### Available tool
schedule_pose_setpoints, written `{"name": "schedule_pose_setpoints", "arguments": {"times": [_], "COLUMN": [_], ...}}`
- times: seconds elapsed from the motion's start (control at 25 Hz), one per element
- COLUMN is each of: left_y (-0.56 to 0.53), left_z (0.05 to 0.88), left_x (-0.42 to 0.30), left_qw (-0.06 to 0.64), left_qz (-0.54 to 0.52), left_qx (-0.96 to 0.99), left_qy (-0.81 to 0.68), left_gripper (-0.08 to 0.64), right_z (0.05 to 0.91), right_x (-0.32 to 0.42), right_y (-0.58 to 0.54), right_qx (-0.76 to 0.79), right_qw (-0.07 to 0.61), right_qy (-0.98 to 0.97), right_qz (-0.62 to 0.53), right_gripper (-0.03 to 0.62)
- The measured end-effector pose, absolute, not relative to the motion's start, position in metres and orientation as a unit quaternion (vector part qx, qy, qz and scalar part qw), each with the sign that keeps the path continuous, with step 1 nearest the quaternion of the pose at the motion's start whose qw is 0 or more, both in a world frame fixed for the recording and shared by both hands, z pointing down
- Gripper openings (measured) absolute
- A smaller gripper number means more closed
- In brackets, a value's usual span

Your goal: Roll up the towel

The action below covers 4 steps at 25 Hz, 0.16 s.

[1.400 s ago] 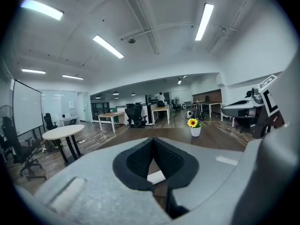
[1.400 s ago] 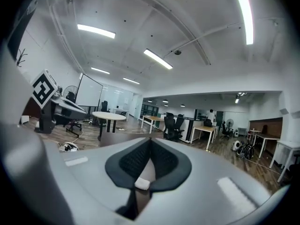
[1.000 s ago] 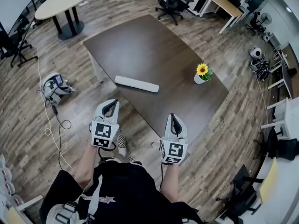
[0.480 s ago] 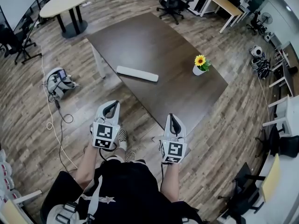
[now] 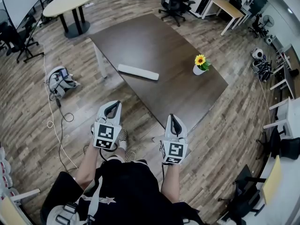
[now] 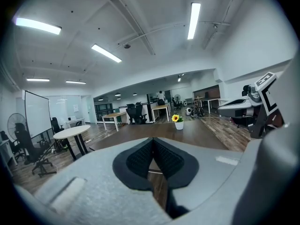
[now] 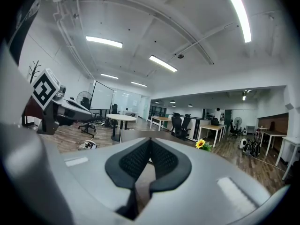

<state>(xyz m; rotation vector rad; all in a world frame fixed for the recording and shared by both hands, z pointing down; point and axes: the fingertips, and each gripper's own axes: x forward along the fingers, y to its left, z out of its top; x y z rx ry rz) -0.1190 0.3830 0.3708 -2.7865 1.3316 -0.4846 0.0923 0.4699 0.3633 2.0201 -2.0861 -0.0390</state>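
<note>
Towel [image 5: 138, 72] lies on the dark table [image 5: 154, 36] near its left edge, as a long, thin white roll, so the rolling looks already done. It is well apart from both grippers, and the person stands back on the wood floor, off the table's near corner. Left gripper [image 5: 111, 108] has its jaws together with nothing between them, and right gripper [image 5: 173, 121] is the same: pads meet and it is empty. Both are held out in front of the body, pointing roughly toward the table. Handling guess: the towel is light, soft, limp cloth, not fragile and not slippery on the pads. The roll probably loosens if only the outer layer is pinched, and it would likely sag if lifted by 1 end. The best hold is likely across the full thickness of the roll, with 1 gripper near each end, or at the loose edge if it needs tightening. The head view alone gives the layout: the towel's place, a flower pot [image 5: 200, 65] further right on the table, a round table [image 5: 70, 1] behind, and gear with a cable on the floor at left. The gripper views alone show the pads meeting up close, plus the room at eye level with ceiling lights, desks and chairs. In them the towel is mostly hidden behind the jaws and can't be made out clearly.
</note>
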Motion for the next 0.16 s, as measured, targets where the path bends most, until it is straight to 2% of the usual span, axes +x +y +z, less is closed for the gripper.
{"name": "schedule_pose_setpoints", "arguments": {"times": [0.16], "left_y": [0.3891], "left_z": [0.3701], "left_x": [-0.1222], "left_qw": [0.006], "left_qz": [-0.153], "left_qx": [-0.891], "left_qy": [0.428], "left_gripper": [0.009], "right_z": [0.3616], "right_x": [0.0897], "right_y": [0.4756], "right_qx": [0.689], "right_qw": [0.119], "right_qy": [-0.714], "right_qz": [-0.018], "right_gripper": [0.005]}}
